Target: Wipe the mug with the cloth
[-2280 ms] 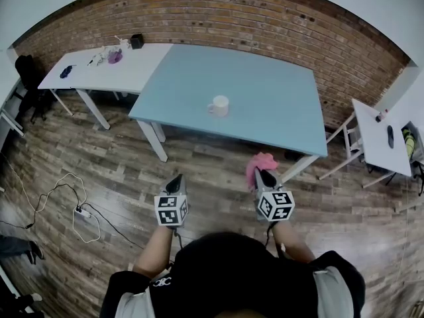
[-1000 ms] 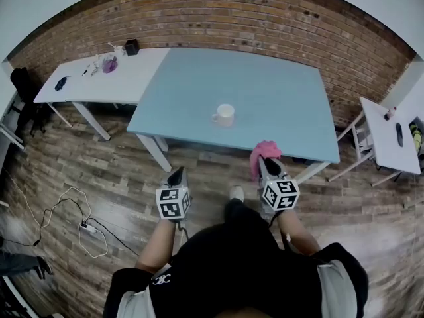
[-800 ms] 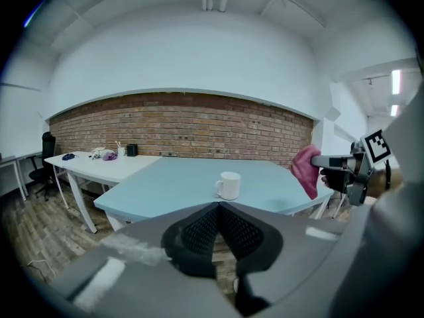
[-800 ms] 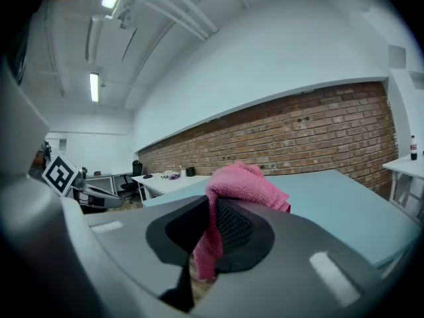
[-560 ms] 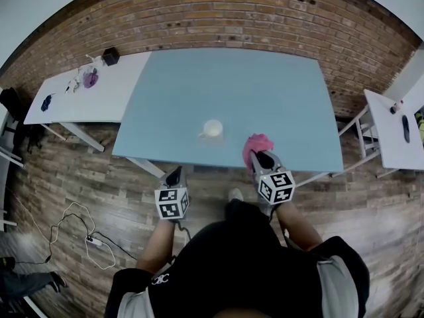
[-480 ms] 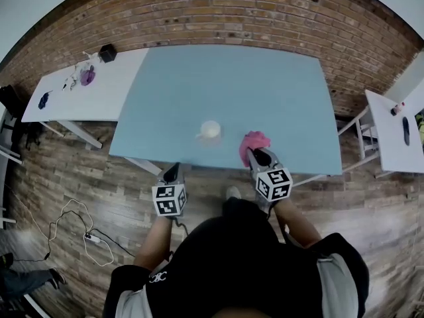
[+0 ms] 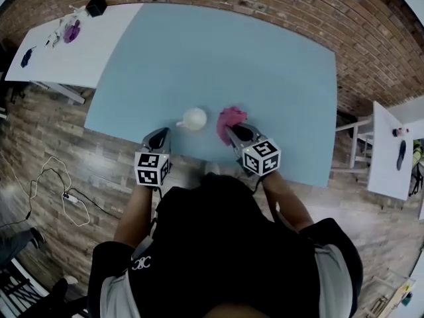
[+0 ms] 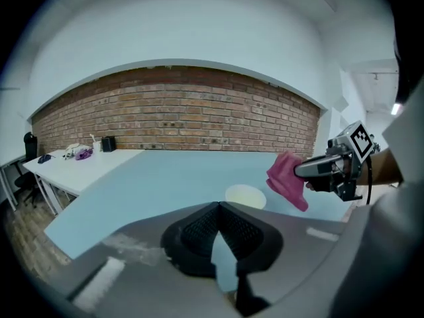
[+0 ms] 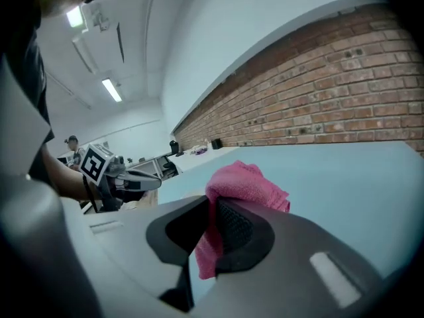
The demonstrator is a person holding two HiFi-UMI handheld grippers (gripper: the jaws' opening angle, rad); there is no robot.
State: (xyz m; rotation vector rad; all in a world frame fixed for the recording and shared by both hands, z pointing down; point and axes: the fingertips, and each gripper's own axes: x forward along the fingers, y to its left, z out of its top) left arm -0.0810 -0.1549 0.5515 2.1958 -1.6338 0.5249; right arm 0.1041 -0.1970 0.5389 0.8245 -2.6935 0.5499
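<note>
A white mug (image 7: 195, 118) stands near the front edge of the light blue table (image 7: 265, 65), its handle to the left. In the left gripper view the white mug (image 8: 246, 195) shows just beyond the jaws. My right gripper (image 7: 230, 132) is shut on a pink cloth (image 7: 228, 121), held right of the mug and close to it. The pink cloth (image 9: 244, 186) bunches out past the jaws in the right gripper view. My left gripper (image 7: 161, 135) is shut with nothing in it, just left of the mug at the table's front edge.
A white table (image 7: 66, 45) with small items stands at the far left. Another white table (image 7: 387, 154) is at the right. A brick wall (image 7: 318, 12) runs behind. Cables (image 7: 53, 187) lie on the wooden floor.
I have walked up to the blue table. Both grippers now reach its front edge, with the cloth brought close beside the mug.
</note>
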